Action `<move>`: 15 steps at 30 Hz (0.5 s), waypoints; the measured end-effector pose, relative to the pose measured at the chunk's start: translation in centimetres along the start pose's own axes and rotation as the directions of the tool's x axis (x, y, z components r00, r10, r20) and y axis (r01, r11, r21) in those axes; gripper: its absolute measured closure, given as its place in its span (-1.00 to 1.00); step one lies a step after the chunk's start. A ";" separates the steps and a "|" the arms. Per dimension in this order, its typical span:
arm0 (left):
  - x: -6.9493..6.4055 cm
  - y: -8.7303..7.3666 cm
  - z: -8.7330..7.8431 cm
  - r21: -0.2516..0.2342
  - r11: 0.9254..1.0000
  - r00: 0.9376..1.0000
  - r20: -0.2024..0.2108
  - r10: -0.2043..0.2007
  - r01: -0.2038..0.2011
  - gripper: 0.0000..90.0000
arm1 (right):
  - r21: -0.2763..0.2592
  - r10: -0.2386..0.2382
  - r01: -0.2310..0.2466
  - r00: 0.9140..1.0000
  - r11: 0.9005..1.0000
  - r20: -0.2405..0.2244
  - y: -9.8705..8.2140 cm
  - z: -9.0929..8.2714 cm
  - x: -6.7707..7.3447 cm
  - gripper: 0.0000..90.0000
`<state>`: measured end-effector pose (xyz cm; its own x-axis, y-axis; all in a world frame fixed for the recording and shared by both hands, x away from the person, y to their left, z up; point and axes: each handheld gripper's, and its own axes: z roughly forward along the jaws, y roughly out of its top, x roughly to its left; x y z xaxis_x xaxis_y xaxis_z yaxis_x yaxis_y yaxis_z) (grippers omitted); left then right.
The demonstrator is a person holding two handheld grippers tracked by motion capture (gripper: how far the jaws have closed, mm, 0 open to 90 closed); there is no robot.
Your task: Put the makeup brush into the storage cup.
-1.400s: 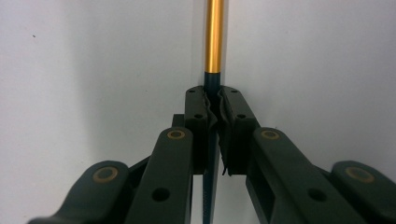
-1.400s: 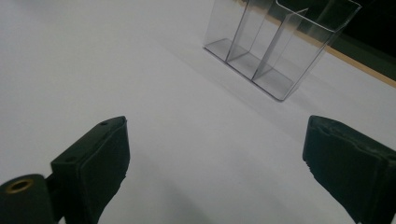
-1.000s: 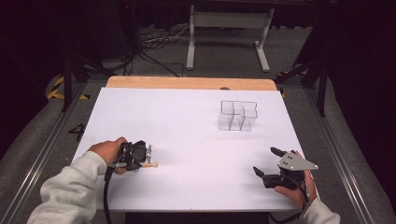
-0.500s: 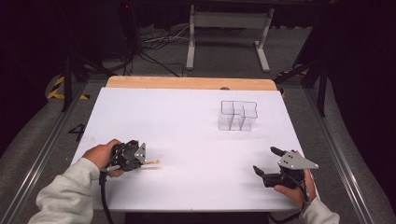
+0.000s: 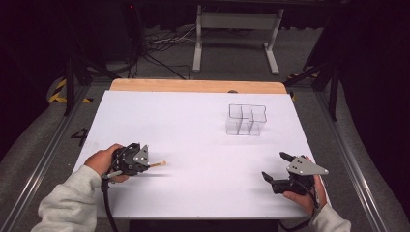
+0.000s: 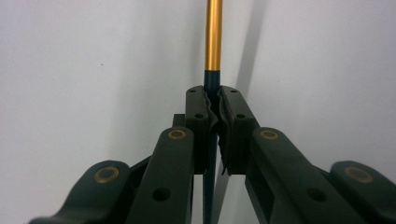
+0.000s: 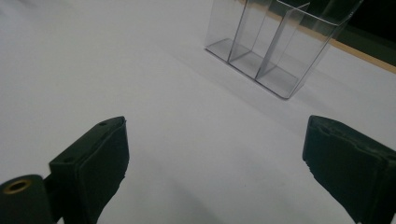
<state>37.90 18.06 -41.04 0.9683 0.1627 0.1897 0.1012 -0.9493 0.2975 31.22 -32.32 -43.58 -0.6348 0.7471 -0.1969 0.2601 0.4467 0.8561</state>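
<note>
Well to the near-left of the clear organizer (image 5: 245, 121), the left hand-held gripper (image 5: 145, 163) is clamped on a slim pen (image 6: 214, 35), its long axis in line with the jaws, gold end pointing right, low over the white surface (image 5: 193, 125). Nearer the organizer, the right hand-held gripper (image 5: 275, 168) gapes wide, empty, facing its 3 compartments.

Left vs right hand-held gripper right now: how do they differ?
The left hand-held gripper has its jaws shut on a thin stick; the right hand-held gripper has its jaws spread wide, holding nothing. The left sits near the table's left edge, the right near its right. Both are hand-held, low over the table.
</note>
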 end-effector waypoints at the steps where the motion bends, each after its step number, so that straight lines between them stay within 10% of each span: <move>1: 0.0 0.0 -0.1 -0.009 1.000 1.000 -0.009 -0.005 0.005 0.85 | 0.001 0.000 0.000 1.000 1.000 -0.001 0.0 0.0 0.0 -0.82; 9: -0.3 0.4 -0.9 -0.074 0.997 0.999 -0.049 0.003 -0.007 0.85 | 0.000 0.005 -0.005 1.000 1.000 0.003 -0.1 0.0 -0.2 -0.82; 15: -0.8 1.7 -2.5 -0.193 0.981 0.994 -0.108 -0.003 -0.018 0.85 | -0.009 0.004 -0.004 1.000 1.000 0.006 0.0 -0.1 -0.2 -0.82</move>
<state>36.68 16.95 -38.31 0.9377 0.1933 0.2888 0.0374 -0.8824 0.4689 31.25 -32.51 -43.53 -0.6292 0.7520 -0.1965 0.2559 0.4391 0.8612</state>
